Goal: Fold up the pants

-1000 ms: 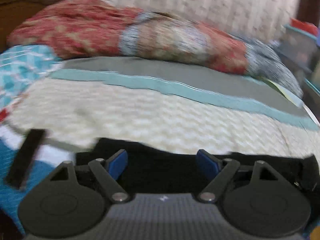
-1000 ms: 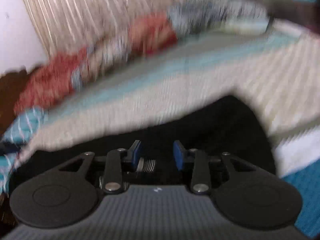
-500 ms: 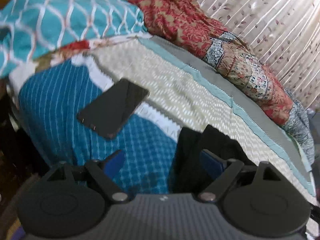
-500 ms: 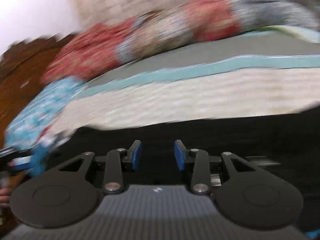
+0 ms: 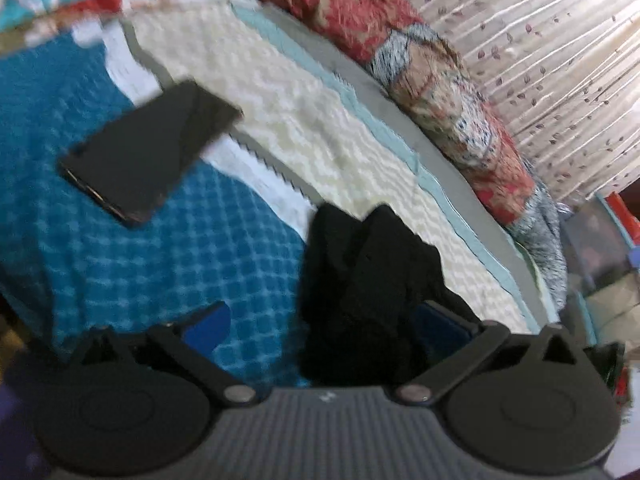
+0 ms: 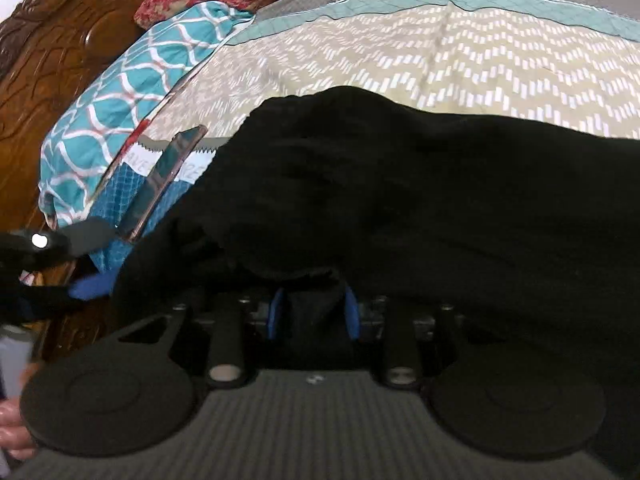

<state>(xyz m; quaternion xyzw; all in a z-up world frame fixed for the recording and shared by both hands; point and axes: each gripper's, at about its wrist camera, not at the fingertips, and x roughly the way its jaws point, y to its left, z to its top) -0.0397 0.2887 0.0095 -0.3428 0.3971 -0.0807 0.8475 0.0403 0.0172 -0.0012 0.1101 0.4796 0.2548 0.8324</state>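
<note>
Right wrist view: black pants on bed, soft, limp, light; right gripper jaws closing on a fold; left gripper jaws opening, gripping nothing. Take the hem edge.

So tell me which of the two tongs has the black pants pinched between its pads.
The right tongs: black pants sit bunched between its closing pads. The left tongs gape wide and opening, pressing nothing.

This is a bedroom in a home. A bed with a patterned bedspread stands against a carved wooden headboard — pillows lie along a pleated curtain.
</note>
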